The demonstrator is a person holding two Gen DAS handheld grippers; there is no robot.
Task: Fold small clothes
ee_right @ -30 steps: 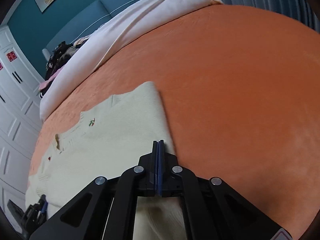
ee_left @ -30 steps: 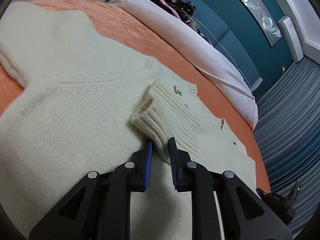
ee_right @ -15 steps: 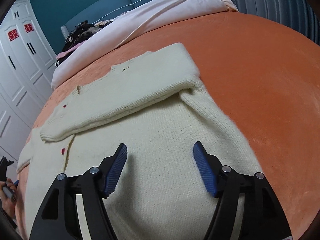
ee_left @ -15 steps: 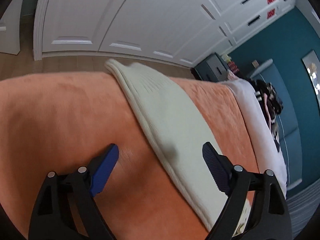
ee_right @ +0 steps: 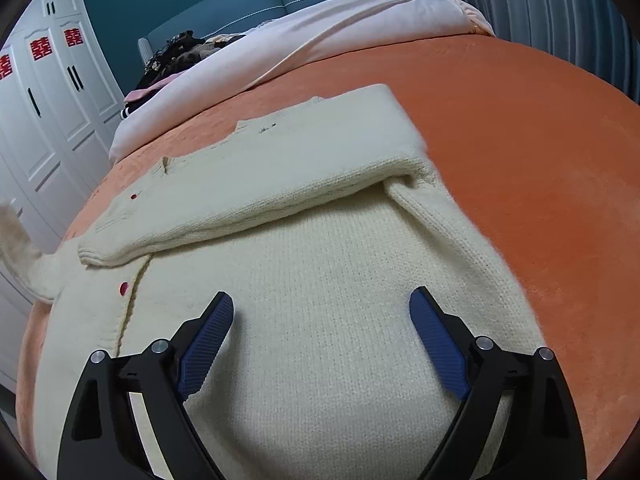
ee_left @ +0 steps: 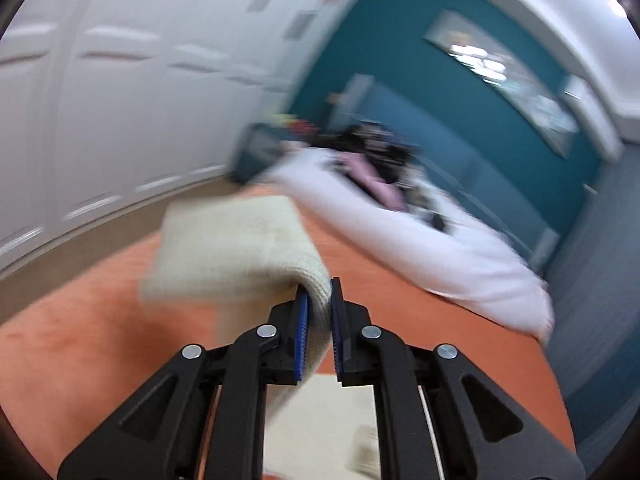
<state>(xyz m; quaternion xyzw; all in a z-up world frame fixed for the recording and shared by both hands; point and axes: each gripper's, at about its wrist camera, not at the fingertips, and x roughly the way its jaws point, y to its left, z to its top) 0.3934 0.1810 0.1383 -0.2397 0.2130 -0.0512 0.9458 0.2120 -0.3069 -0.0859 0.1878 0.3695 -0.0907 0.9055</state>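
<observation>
left hand-held gripper (ee_left: 319, 312): pinching a raised cream sleeve (ee_left: 240, 248), view blurred
right hand-held gripper (ee_right: 322, 326): spread wide above the cardigan body
cardigan (ee_right: 320, 280): flat on orange bed (ee_right: 540, 152), one sleeve folded across chest

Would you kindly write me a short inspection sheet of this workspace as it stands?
Surface: orange bedspread, smooth.
Job's things: cream cardigan spread flat, one sleeve folded across its chest; the other sleeve is lifted.
Clutter: dark and pink clothes heaped near the headboard.
Grippers: left gripper shut on the lifted sleeve; right gripper open above the cardigan.
Cables: nothing seen.
Surroundings: pale duvet, white wardrobe, teal wall; left view blurred.
</observation>
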